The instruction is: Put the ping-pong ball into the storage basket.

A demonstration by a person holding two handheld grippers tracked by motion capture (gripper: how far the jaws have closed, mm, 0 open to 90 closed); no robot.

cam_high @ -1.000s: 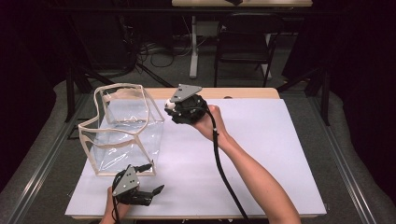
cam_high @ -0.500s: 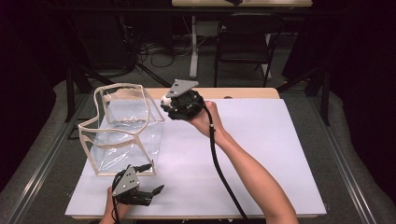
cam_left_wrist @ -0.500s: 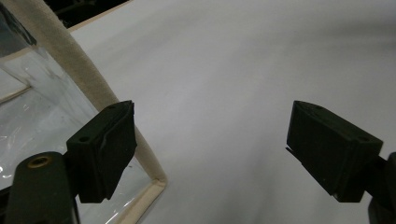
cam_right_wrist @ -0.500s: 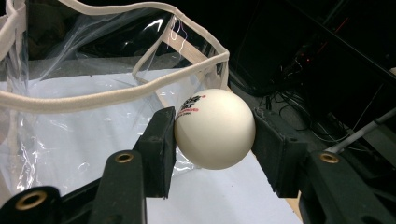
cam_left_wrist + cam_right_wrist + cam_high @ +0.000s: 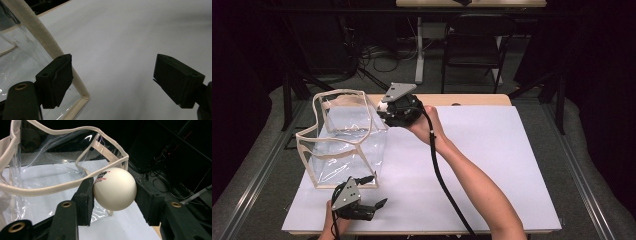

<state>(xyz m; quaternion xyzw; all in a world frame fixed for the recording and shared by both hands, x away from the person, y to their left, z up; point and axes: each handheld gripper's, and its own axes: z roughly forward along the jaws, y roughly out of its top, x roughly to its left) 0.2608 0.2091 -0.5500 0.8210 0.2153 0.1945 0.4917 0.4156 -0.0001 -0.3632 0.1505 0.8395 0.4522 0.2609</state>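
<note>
There is one ball [image 5: 115, 188], white with a small print on it, and one clear bag [image 5: 344, 137] with a beige trim. Two grippers are in the scene, the left gripper [image 5: 379, 204] and the right gripper [image 5: 382, 111], each with two black jaws, one grey three-cornered plate on top and one black cable trailing from it. There is one desk [image 5: 492, 150] with one white sheet over its top, and behind it stand one chair [image 5: 472, 45] and one more table [image 5: 472, 3].
</note>
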